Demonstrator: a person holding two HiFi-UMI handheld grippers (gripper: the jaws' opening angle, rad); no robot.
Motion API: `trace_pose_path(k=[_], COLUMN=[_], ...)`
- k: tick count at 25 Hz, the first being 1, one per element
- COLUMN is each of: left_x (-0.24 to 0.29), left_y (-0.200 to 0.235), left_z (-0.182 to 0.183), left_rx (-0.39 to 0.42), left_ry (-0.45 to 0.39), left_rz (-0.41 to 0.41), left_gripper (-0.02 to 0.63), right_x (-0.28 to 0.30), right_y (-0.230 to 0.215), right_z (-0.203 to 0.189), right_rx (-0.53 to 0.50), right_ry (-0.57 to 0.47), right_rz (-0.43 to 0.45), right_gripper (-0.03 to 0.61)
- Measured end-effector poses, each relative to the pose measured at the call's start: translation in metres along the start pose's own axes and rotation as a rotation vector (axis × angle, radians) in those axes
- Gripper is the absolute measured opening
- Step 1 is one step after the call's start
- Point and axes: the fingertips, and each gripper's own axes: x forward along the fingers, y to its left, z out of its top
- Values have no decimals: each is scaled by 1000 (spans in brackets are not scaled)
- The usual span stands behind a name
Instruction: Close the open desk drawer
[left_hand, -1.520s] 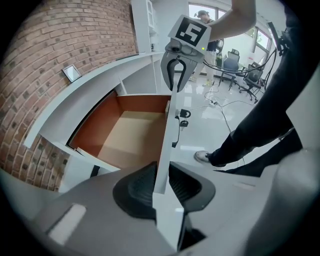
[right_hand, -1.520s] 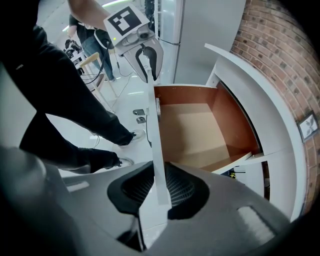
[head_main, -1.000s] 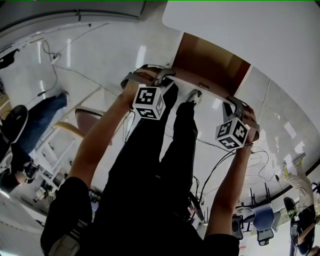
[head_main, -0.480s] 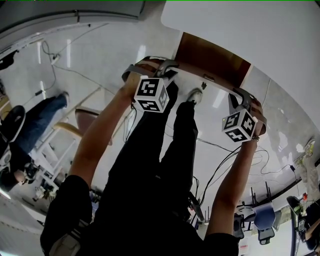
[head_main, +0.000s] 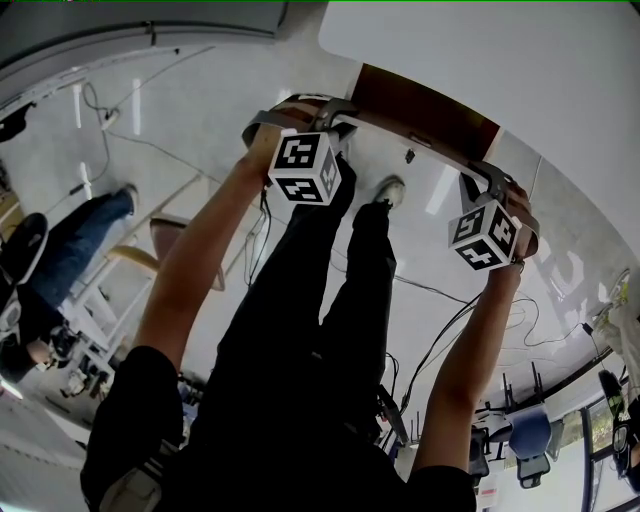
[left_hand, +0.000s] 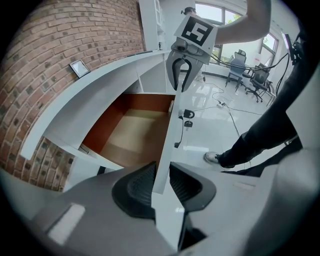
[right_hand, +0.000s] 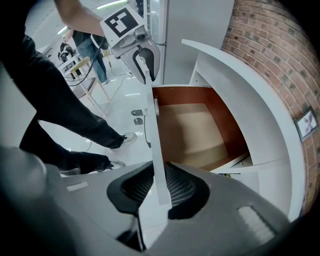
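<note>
Brick wall (left_hand: 50, 65), glossy wht floor (head_main: 200, 110), office chairs (left_hand: 237, 67) nr windows (left_hand: 210, 11).

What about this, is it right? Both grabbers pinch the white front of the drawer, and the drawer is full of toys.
Not quite. The drawer is empty, not full of toys: the left gripper view shows only its bare brown bottom. The rest is right: the left gripper and the right gripper each pinch the drawer's white front.

From the head view we see only a brown strip of the drawer (head_main: 425, 105), the rest lies under the counter (head_main: 480, 50); on its front hangs a dark thing (left_hand: 186, 114) too small for us to name
</note>
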Motion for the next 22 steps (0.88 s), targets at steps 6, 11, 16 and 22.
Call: trace_pose_path(k=[6, 11, 16, 22], left_x=[3, 5, 5, 6], left_y=[17, 28, 39, 54], left_z=[2, 5, 9, 13], left_rx=[17, 24, 11, 1], left_ry=[4, 5, -5, -3], left_rz=[12, 18, 42, 67], left_gripper=[104, 106, 109, 112], right_x=[2, 2, 2, 1], right_y=[-16, -26, -40, -55], right_z=[3, 4, 5, 7], right_rx=[1, 8, 18, 34], right_ry=[-2, -6, -10, -15], right_rz=[-4, -12, -25, -45], right_gripper=[78, 78, 81, 85])
